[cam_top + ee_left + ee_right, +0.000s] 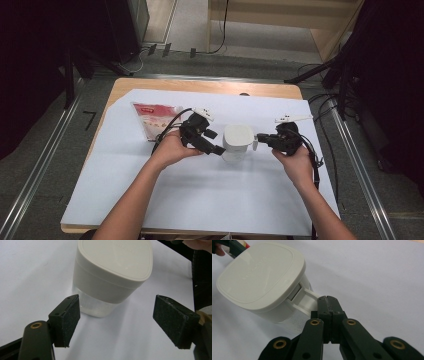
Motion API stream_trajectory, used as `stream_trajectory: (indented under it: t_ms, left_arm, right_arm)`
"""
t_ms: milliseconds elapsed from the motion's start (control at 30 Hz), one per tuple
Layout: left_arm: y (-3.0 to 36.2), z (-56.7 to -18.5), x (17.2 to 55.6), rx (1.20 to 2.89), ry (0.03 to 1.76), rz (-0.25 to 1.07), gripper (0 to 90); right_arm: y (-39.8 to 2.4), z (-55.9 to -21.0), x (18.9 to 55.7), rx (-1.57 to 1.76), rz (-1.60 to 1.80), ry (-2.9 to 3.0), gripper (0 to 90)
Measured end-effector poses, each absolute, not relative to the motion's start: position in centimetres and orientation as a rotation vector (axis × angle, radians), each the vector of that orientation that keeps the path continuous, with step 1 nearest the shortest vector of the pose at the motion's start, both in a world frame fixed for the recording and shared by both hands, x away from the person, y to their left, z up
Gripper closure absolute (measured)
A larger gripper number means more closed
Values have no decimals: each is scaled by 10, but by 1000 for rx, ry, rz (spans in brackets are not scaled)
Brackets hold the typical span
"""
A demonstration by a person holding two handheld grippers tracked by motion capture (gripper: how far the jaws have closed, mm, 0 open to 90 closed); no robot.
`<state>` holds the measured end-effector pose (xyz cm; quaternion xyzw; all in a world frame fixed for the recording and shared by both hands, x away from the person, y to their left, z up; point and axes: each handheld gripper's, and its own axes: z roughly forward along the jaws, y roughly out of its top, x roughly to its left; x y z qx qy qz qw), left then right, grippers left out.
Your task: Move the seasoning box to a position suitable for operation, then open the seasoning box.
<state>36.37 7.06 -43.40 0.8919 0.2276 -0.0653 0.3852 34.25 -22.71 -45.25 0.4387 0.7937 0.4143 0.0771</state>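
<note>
The white lidded container (237, 142) stands mid-table on the white sheet (200, 200), between both grippers; the right gripper (327, 298) is pressed together, apparently pinching the container's lid latch (308, 297). The left gripper (116, 322) is spread wide just short of the container, touching nothing.

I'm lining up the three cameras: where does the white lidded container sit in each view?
High view: the white lidded container stands at the middle of the white sheet, between the left gripper and the right gripper.
Left gripper view: top centre, beyond the open jaws.
Right gripper view: upper left, its side handle pinched by the shut jaws.
Shared landmark: the container's rounded lid.
</note>
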Motion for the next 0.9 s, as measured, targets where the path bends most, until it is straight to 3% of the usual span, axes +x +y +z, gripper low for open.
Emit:
stream_trajectory:
  t_ms: [900]
  left_arm:
    - [42,-444,373,2292,576,-112,167]
  right_arm:
    - [-225,-455,340,1334,1225,2350,900]
